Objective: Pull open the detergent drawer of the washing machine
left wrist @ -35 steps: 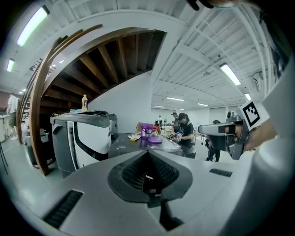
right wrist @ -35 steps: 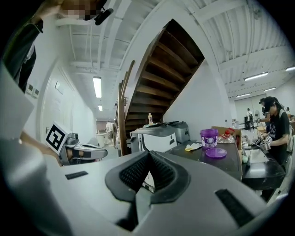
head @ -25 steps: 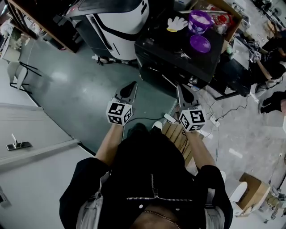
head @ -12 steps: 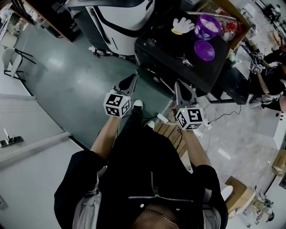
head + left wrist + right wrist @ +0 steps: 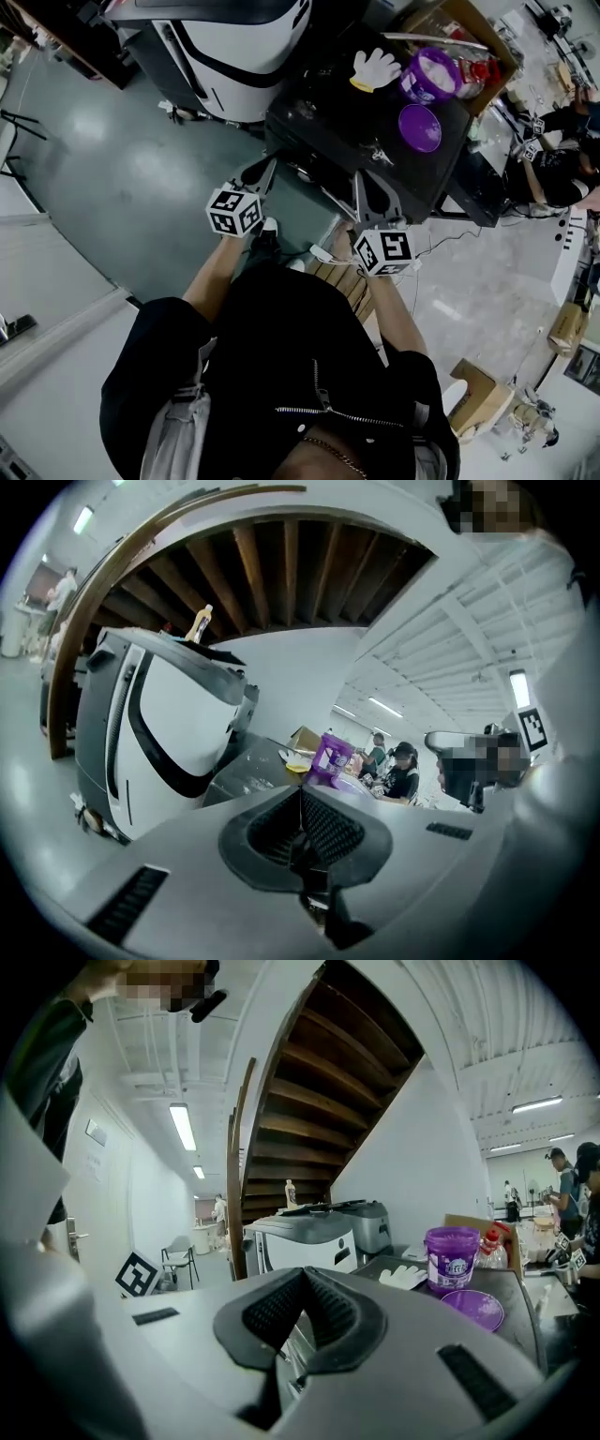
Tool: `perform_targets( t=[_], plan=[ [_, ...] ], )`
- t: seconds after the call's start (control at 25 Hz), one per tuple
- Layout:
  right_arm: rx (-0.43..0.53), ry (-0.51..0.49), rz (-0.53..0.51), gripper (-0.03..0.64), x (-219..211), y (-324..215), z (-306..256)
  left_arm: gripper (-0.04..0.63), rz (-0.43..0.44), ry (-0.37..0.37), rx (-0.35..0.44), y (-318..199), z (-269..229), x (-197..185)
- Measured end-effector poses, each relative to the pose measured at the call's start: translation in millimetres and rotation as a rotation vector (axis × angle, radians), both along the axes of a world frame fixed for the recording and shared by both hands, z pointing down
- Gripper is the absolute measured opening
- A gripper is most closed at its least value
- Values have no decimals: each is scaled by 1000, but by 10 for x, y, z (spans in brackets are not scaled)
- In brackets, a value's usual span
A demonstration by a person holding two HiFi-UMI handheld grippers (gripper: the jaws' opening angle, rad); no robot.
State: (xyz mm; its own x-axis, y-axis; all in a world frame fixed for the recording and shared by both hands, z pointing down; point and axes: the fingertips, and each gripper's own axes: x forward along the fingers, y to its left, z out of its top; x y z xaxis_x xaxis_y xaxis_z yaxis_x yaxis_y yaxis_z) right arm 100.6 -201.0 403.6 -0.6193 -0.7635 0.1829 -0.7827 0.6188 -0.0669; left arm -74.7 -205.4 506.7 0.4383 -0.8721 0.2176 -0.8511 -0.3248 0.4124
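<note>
The washing machine (image 5: 309, 112) is a black box at the top centre of the head view. Its front is seen steeply from above, so I cannot make out the detergent drawer. My left gripper (image 5: 262, 172) is shut and empty, just before the machine's front left corner. My right gripper (image 5: 367, 187) is also shut and empty, its tips over the machine's front edge. In the left gripper view the jaws of the left gripper (image 5: 300, 791) meet at the tip. The right gripper (image 5: 303, 1271) looks the same in its own view.
On the machine's top lie a white glove (image 5: 375, 67), a purple tub (image 5: 427, 73) and its lid (image 5: 419, 127). A white and black appliance (image 5: 234, 42) stands to the left. Wooden slats (image 5: 342, 277) and cables (image 5: 445, 246) lie at my feet. People sit at the right (image 5: 553, 159).
The person has stepped closer to the black machine. Both grippers have moved forward towards its front edge, and both stay shut.
</note>
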Motion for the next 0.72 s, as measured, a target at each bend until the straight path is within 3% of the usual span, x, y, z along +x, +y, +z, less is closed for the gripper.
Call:
perform_targets(
  t=[0.12, 0.28, 0.48, 0.56, 0.72],
  plan=[
    [-14, 7, 13, 5, -122, -170, 63, 21, 46, 81, -55, -193, 238, 5],
    [-54, 28, 31, 5, -249, -335, 228, 22, 43, 192, -132, -424, 593, -36],
    [-116, 48, 71, 5, -303, -397, 478, 35, 79, 520, -236, -573, 1005, -3],
    [-139, 49, 86, 5, -318, -422, 571, 151, 73, 624, -266, -637, 1160, -15],
    [-180, 70, 87, 5, -331, -456, 719, 227, 42, 678, -302, -751, 1549, 15]
  ],
)
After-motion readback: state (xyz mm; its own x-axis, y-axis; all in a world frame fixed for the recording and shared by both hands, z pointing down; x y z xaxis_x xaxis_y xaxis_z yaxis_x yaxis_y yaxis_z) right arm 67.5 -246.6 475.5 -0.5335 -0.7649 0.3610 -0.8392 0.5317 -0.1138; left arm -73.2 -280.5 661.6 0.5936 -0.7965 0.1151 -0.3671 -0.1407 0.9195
